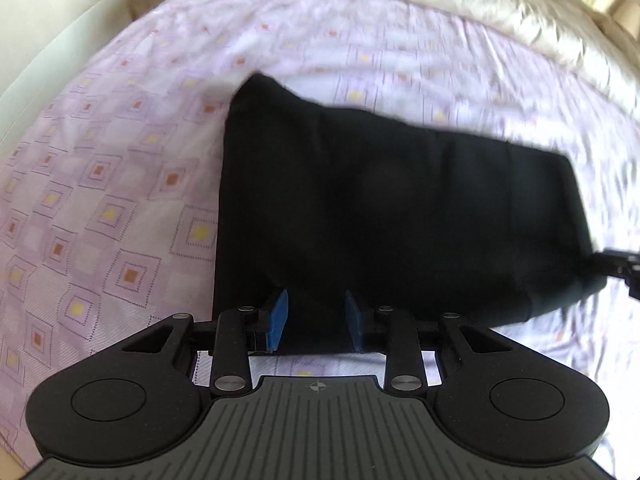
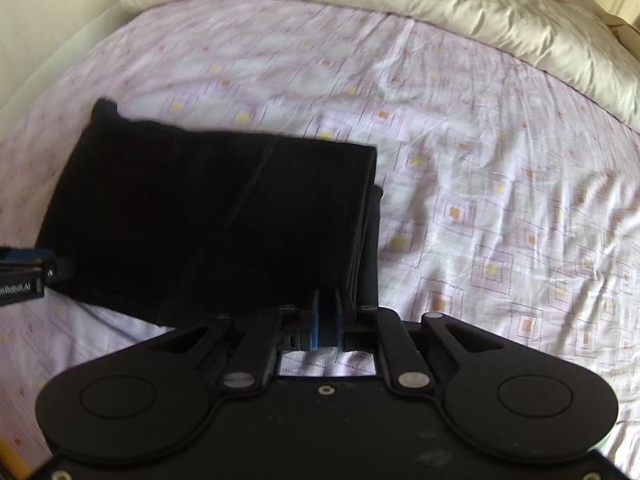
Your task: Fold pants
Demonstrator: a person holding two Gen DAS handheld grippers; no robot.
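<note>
Left hand-held gripper (image 1: 316, 314): its blue pads (image 1: 280, 318) stand apart with the near edge of the black pants (image 1: 380, 208) lying between them; the dark cloth fills the gap, but whether the pads press on it I cannot tell.
Right hand-held gripper (image 2: 327, 316): jaws almost together, a narrow gap left between the blue pads (image 2: 315, 320); black cloth sits in that gap at the near right corner of the pants (image 2: 216, 216), and whether the pads pinch it cannot be made out.
Each gripper in the other's view: the right one shows at the right edge of the left wrist view (image 1: 618, 266), at the garment's corner; the left one shows at the left edge of the right wrist view (image 2: 28, 270), at the opposite corner.
Pants: folded into a thick black rectangle, several layers stacked along the right-hand edge, lying flat on the bed.
Bed sheet (image 1: 120, 184): pale lilac with a print of nested squares in yellow and orange, lightly wrinkled.
Duvet (image 2: 400, 4): cream, bunched along the far side of the bed, well apart from the pants.
</note>
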